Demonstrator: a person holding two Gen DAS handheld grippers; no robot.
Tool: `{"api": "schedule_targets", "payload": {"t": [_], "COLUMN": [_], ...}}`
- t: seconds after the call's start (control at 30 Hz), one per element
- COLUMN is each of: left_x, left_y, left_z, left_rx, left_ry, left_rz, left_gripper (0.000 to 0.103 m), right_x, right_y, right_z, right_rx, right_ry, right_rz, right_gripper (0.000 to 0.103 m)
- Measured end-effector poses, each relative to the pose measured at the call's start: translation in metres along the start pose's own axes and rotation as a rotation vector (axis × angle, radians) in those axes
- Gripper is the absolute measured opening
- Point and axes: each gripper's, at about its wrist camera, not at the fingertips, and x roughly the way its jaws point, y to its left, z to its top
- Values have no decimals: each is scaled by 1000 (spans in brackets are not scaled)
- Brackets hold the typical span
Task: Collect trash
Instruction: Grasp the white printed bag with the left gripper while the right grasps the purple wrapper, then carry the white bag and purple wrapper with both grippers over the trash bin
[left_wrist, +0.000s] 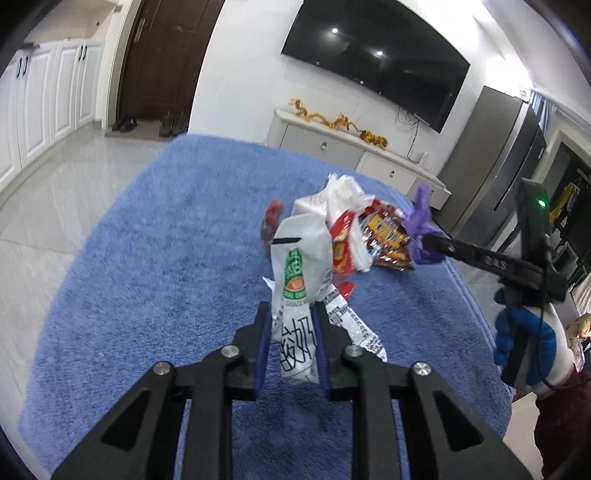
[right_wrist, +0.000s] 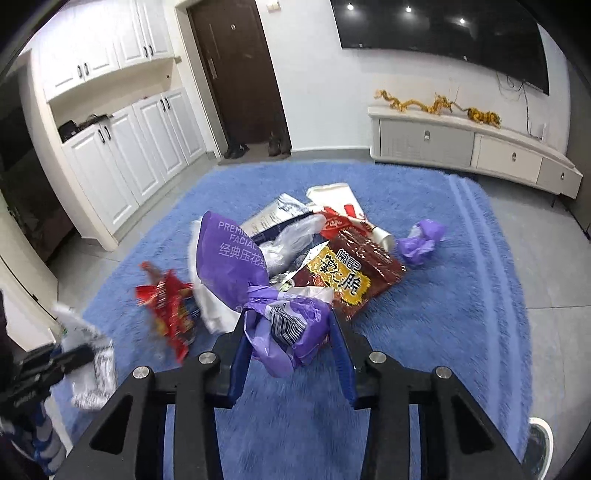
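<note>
Left gripper (left_wrist: 291, 328): fingers clamped on a white wrapper (left_wrist: 300, 291) with green label, held upright over the blue rug (left_wrist: 147, 258). Right gripper (right_wrist: 291, 343): fingers pinching a crumpled purple tissue pack (right_wrist: 258, 295). Remaining litter on the rug: brown snack bag (right_wrist: 354, 273), red wrapper (right_wrist: 170, 310), purple wad (right_wrist: 421, 240) set apart.

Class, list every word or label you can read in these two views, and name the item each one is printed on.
"PREMI… FACIAL" and "经典压花": purple tissue wrapper.
"酸奶": white wrapper in the left gripper.
Yellow label, brown snack packet: not surely readable.
Barcode digits and the right gripper's markings: too blurred.
</note>
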Motion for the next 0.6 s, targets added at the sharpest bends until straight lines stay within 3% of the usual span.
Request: {"api": "schedule_targets", "payload": {"t": [0.3,0.6], "left_x": [-32,-33], "left_y": [-41,-120], "left_z": [3,19], "left_rx": [88,219], "left_ry": [-54,-74], "left_rz": [-8,-56], "left_gripper": [20,19], "right_x": [-107,-213], "right_y": [-35,-105], "right_z": [-37,-88], "right_rx": [88,215], "right_ry": [-146,-299], "right_rz": [-30,-225], "right_gripper": [38,38]}}
